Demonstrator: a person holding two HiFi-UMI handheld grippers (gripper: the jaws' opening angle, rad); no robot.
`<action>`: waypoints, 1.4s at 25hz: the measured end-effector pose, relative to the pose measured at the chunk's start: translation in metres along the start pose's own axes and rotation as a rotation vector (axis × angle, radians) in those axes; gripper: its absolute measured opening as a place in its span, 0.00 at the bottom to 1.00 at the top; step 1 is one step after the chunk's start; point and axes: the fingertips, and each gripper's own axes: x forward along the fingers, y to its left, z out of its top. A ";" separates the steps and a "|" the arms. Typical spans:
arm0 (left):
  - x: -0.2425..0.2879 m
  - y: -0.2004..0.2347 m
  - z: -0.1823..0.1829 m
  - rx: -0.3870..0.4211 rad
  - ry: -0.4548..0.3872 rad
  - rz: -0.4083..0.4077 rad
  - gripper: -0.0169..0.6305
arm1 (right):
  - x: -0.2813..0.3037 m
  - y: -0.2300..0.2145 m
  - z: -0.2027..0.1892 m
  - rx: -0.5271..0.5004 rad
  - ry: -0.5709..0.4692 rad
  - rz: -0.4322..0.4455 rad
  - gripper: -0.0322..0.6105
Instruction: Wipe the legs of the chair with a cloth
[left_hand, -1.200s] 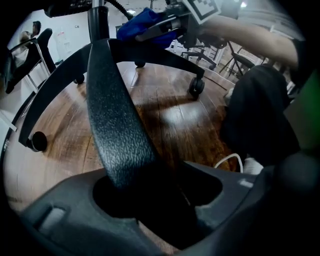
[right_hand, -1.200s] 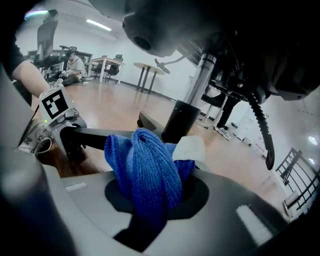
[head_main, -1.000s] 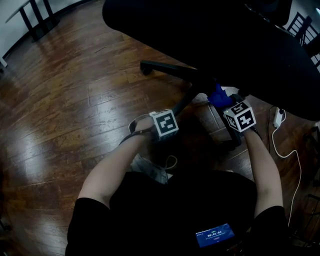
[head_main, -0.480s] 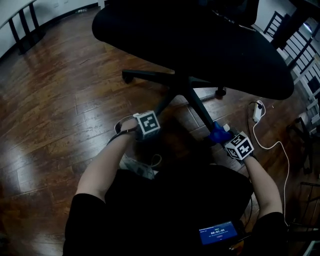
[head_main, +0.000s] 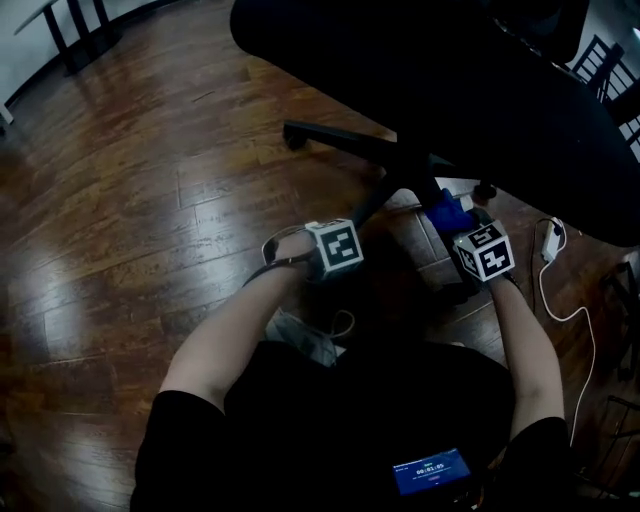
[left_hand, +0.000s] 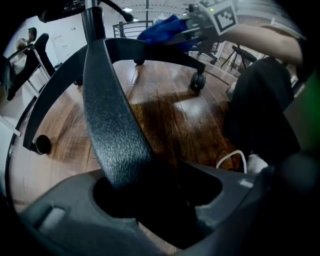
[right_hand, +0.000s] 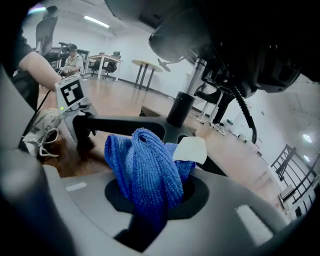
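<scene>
The black office chair's base (head_main: 405, 168) spreads its legs over the wood floor under the seat (head_main: 430, 70). My left gripper (head_main: 338, 250) is shut on one textured black leg (left_hand: 112, 125), which runs up between its jaws (left_hand: 150, 190) toward the hub. My right gripper (head_main: 470, 235) is shut on a bunched blue cloth (right_hand: 145, 167). The cloth (head_main: 447, 208) rests on the right-hand leg close to the hub. It also shows at the top of the left gripper view as a blue cloth (left_hand: 165, 30). The chair's column (right_hand: 182, 107) rises just behind it.
A white cable and plug (head_main: 550, 240) lie on the floor at the right. Casters (left_hand: 197, 82) (head_main: 293, 137) end the legs. A white shoe (head_main: 300, 335) is under my left arm. Black table legs (head_main: 80, 40) stand far left, and other chairs (head_main: 600, 50) far right.
The right gripper slid the cloth out along the leg toward its caster, then back up near the hub. The left gripper kept its hold on the other leg.
</scene>
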 end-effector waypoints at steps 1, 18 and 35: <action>0.000 -0.001 0.001 0.000 -0.005 -0.007 0.41 | 0.011 -0.004 0.015 -0.016 -0.018 -0.016 0.19; 0.000 0.009 -0.005 0.023 0.020 0.054 0.42 | -0.049 0.045 -0.068 -0.113 0.065 0.073 0.19; 0.001 0.002 -0.004 0.031 0.048 0.035 0.42 | 0.002 0.047 -0.015 -0.434 0.131 0.020 0.18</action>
